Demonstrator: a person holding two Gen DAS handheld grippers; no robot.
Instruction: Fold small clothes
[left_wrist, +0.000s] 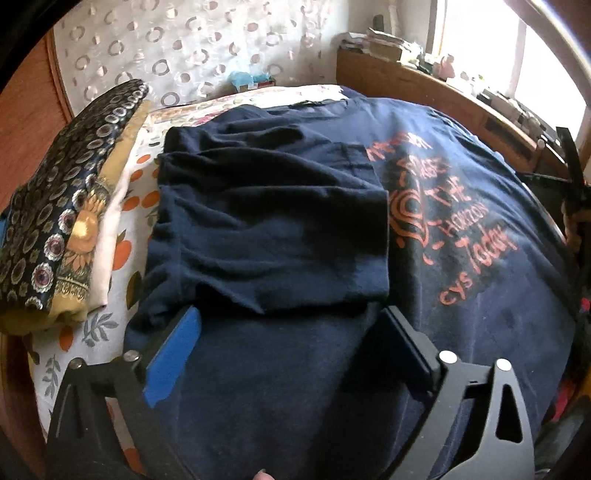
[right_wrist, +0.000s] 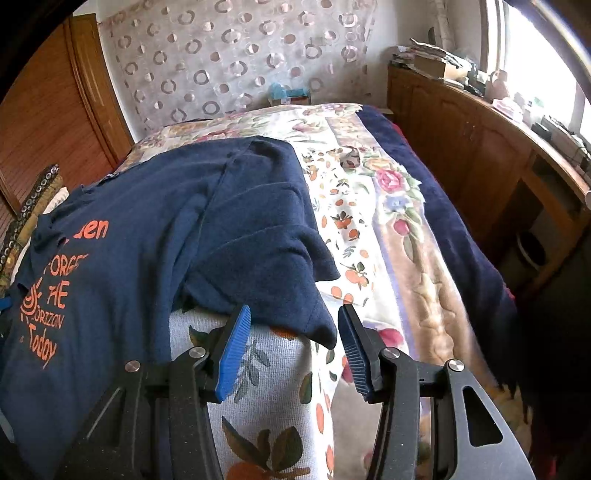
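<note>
The bed's floral sheet (right_wrist: 369, 229) ran bare and wide ahead of the right gripper (right_wrist: 293, 347) and off to its right, out to a dark blue blanket (right_wrist: 454, 229) and a wooden cabinet (right_wrist: 480, 147) along the window wall. To the left of the left gripper (left_wrist: 291, 332), a folded pile of patterned cloth (left_wrist: 62, 206) sat near the shirt's edge, with only a narrow strip of sheet between them. Beyond both claws the patterned curtain (right_wrist: 221, 62) closed off the far end of the bed.

The navy T-shirt (left_wrist: 443, 295) lay spread flat on the sheet with its orange lettering (left_wrist: 454, 218) up. Its left side had been folded over the body, and that folded flap (left_wrist: 266, 221) lay directly ahead of the left claw, its near hem just past the fingertips. The printed part lay ahead and to the right of that claw. From the right claw, the shirt's body stretched away to the left, while the right sleeve (right_wrist: 273, 254) lay bunched just ahead, its tip drooping down between the two blue pads (right_wrist: 232, 354).

Both claws stood with fingers spread wide, clasping nothing. The left one hung low over the shirt's lower body, pointing along the bed. The right one was held over the sheet beside the shirt, angled down at the sleeve.
</note>
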